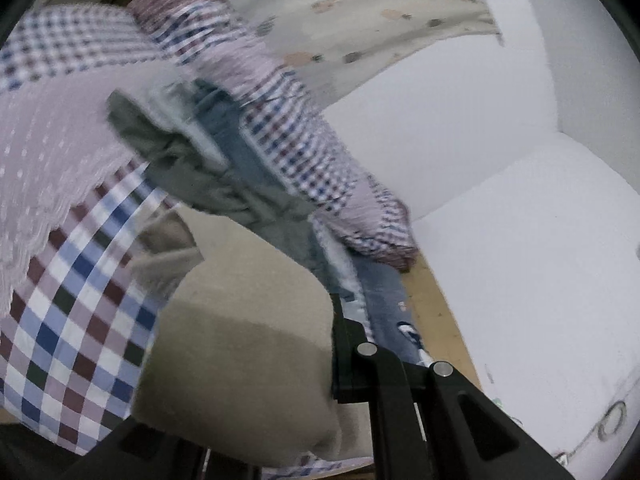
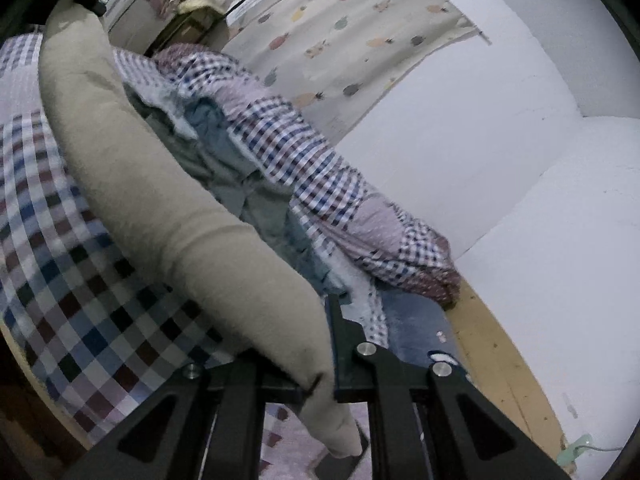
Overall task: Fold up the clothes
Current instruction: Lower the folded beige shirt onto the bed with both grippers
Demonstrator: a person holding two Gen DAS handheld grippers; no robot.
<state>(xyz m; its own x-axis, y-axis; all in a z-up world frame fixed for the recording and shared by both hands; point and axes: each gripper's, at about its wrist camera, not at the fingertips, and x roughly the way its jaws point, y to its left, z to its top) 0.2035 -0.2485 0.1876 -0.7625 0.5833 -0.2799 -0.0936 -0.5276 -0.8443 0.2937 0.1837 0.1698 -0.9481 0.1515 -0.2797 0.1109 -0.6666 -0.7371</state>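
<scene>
Over on the left, the checked bedsheet (image 2: pixel 80 280) spreads flat, big squares of blue, maroon and white, with a pale pink dotted panel (image 1: pixel 48 152) sewn across it, its edge scalloped. The beige garment (image 2: pixel 140 184) hangs in a long soft band, thick and felt-like, stretched between the two tools. The left gripper (image 1: pixel 240 396) is buried in a bunched beige fold; its black fingers press against the cloth on both sides, closed on it. The right gripper (image 2: pixel 320 380) pinches the other end, fingers nearly together with the beige tip poking out below. Moving right, a heap of clothes (image 2: pixel 224 148): crumpled blue and grey-green pieces, some fleecy. Beside that, a rumpled small-check blanket (image 2: pixel 320 184) lies along the bed's edge. Then a strip of wooden frame (image 2: pixel 500 360), bare white walls (image 2: pixel 540 240), and a cream curtain (image 2: pixel 360 20) printed with small coloured shapes.
</scene>
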